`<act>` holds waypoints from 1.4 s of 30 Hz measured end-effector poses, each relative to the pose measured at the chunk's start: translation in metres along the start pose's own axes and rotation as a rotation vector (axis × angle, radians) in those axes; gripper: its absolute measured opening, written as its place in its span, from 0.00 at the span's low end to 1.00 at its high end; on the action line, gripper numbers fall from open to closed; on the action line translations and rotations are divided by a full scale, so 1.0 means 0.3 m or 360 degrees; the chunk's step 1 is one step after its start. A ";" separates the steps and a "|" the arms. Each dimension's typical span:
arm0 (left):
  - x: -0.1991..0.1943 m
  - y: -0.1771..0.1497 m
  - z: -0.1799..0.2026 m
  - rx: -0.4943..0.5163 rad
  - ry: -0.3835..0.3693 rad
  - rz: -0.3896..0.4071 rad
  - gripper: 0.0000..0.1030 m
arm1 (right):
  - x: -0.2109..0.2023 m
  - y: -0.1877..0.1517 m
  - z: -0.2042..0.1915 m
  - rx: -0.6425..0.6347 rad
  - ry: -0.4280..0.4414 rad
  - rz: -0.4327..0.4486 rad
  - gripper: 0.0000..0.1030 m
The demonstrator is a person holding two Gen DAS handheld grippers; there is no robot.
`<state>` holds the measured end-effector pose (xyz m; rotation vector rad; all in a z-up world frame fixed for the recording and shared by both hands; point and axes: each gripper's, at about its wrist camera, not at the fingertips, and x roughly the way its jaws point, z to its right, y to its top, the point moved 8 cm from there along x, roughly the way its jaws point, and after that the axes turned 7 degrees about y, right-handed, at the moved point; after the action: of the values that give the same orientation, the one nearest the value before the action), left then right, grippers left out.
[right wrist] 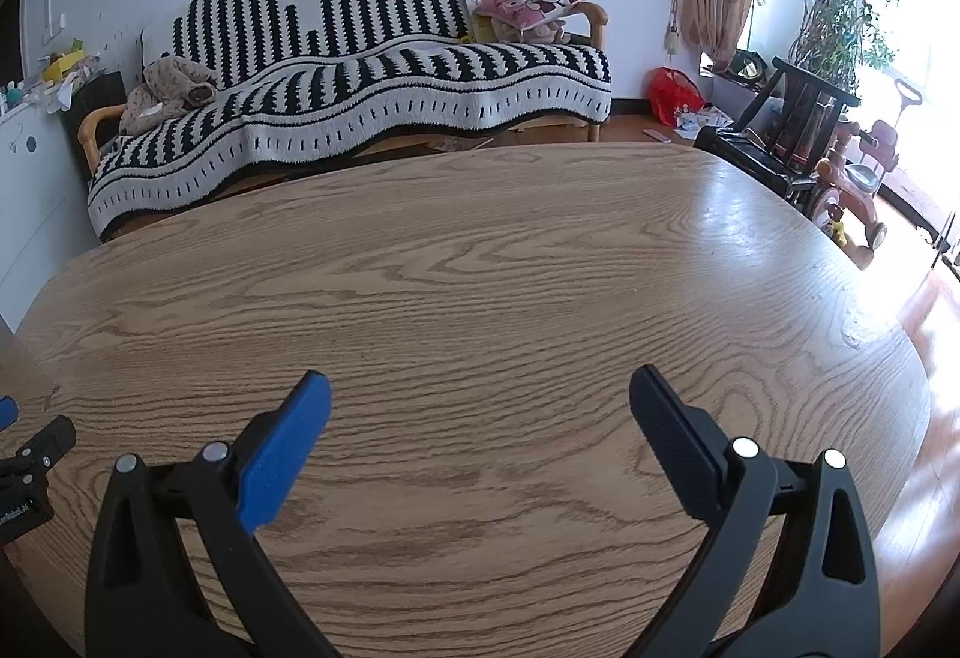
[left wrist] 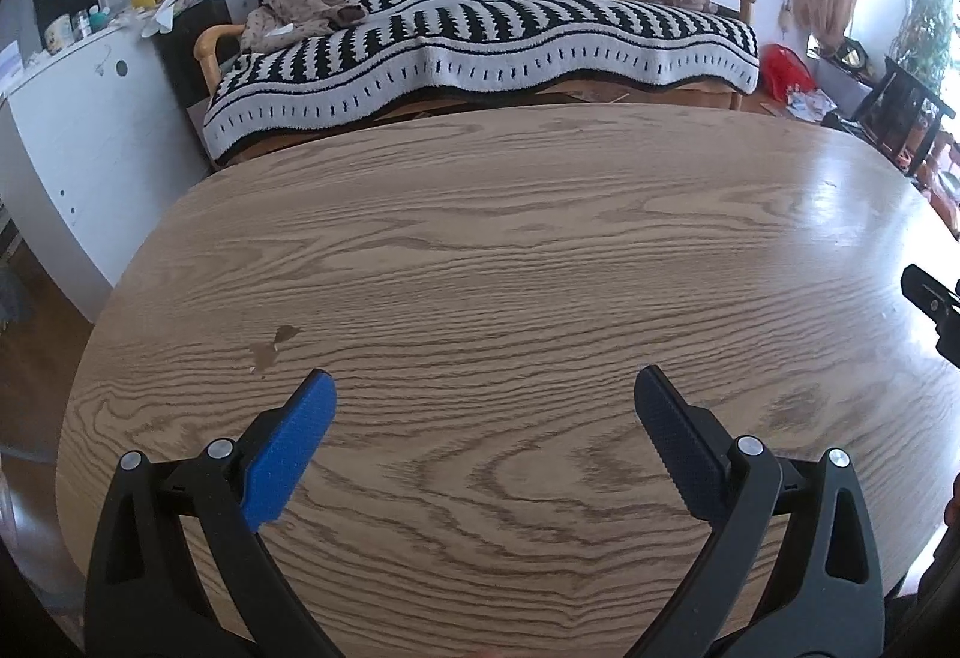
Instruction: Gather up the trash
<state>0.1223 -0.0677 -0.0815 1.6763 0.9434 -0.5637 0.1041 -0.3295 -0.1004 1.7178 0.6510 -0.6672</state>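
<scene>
A wooden table [left wrist: 510, 250] fills both frames, a striped sofa [left wrist: 480, 33] across the top. Left gripper [left wrist: 483, 400] and right gripper [right wrist: 480, 397] hover released, holding nothing.

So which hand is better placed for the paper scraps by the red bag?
Right, probably: the right gripper is open, and the paper scraps lie beyond the table's right side.
</scene>
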 end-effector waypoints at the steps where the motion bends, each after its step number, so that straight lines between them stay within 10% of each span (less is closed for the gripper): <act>1: -0.001 0.000 0.005 0.0004 -0.0002 -0.0001 0.94 | -0.004 0.000 -0.001 0.0000 -0.0001 0.0002 0.93; 42: -0.060 -0.008 0.076 -0.0009 -0.0079 0.0012 0.94 | 0.024 -0.025 0.005 -0.0012 0.0005 -0.0081 0.93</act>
<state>0.1124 -0.0946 -0.0762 1.6533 0.9017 -0.5944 0.1034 -0.3288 -0.1109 1.7001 0.7008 -0.6970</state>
